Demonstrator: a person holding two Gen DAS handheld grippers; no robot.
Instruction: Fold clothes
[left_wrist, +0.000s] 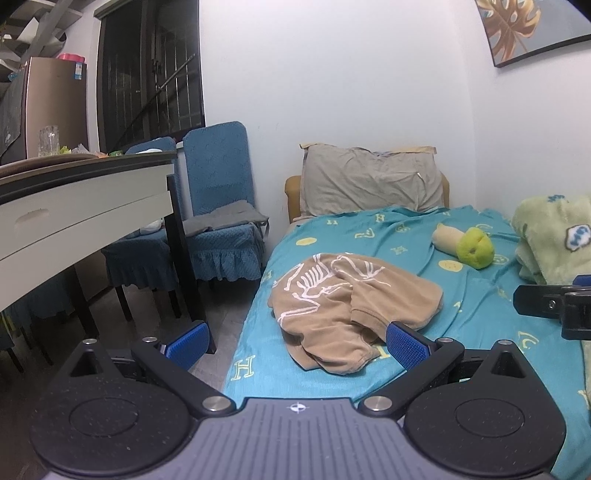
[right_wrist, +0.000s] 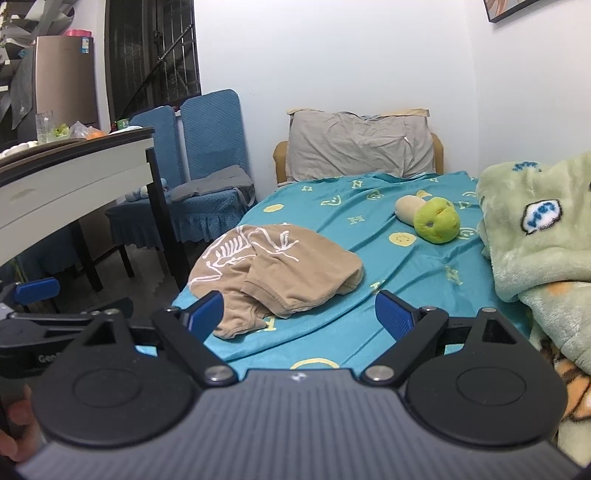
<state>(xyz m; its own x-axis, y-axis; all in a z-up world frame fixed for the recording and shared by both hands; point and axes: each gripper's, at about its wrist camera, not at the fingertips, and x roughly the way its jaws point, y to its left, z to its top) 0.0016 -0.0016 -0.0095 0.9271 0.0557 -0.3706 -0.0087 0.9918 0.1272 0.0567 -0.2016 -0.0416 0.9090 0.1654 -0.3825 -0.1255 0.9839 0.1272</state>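
A tan T-shirt (left_wrist: 343, 306) with a white skeleton print lies crumpled near the left edge of the teal bed sheet (left_wrist: 461, 302). My left gripper (left_wrist: 295, 345) hovers open just short of the shirt's near hem, with nothing between its blue pads (left_wrist: 404, 347). In the right wrist view the same shirt (right_wrist: 273, 273) lies ahead and to the left. My right gripper (right_wrist: 299, 317) stands open above the sheet (right_wrist: 406, 266), apart from the shirt. Part of the left gripper shows at that view's left edge (right_wrist: 35, 291).
A green and cream plush toy (right_wrist: 430, 216) lies further up the bed, before a grey pillow (right_wrist: 358, 144). A pale green fleece blanket (right_wrist: 535, 229) is heaped on the right. Left of the bed stand a white table (left_wrist: 85, 210) and blue covered chairs (left_wrist: 218, 206).
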